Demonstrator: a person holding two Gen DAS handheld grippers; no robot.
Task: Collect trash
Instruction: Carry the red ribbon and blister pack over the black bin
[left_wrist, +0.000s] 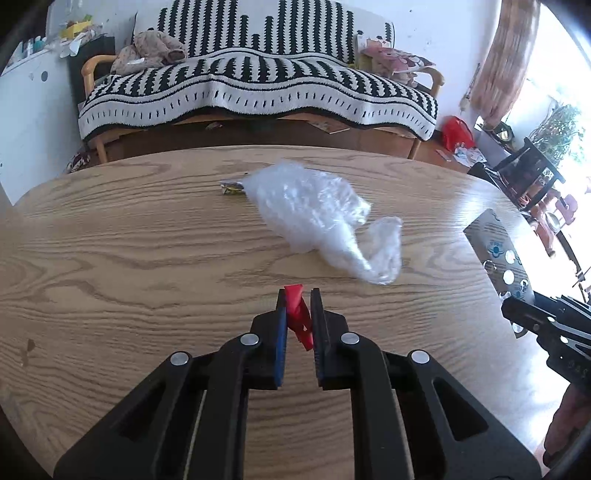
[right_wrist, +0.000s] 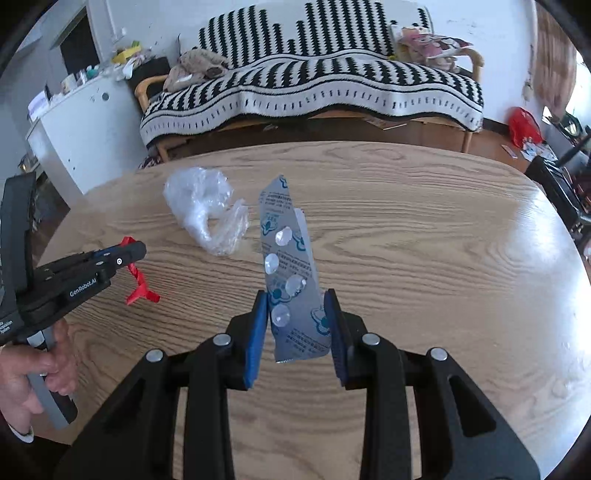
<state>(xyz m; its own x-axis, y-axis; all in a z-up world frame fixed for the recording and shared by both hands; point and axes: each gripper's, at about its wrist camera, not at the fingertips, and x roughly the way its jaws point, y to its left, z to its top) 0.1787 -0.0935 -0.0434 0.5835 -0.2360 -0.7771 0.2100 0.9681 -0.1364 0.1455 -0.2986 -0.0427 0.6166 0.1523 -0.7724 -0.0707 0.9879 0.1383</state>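
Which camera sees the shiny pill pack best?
The right wrist view: the pill pack stands upright between the right tongs, bubbles showing. The left wrist view catches only part of it at the right edge.

Glossy wood-grain table (left_wrist: 147, 229), crinkled clear plastic (left_wrist: 314, 206)

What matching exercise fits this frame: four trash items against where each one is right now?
Items:
1. red scrap
2. blister pack
3. clear plastic bag
4. small foil wrapper

Places:
A. lying crumpled mid-table, ungripped
B. pinched in the left gripper
C. on the table at the bag's far edge
D. held upright in the right gripper

Pairs: 1-B, 2-D, 3-A, 4-C
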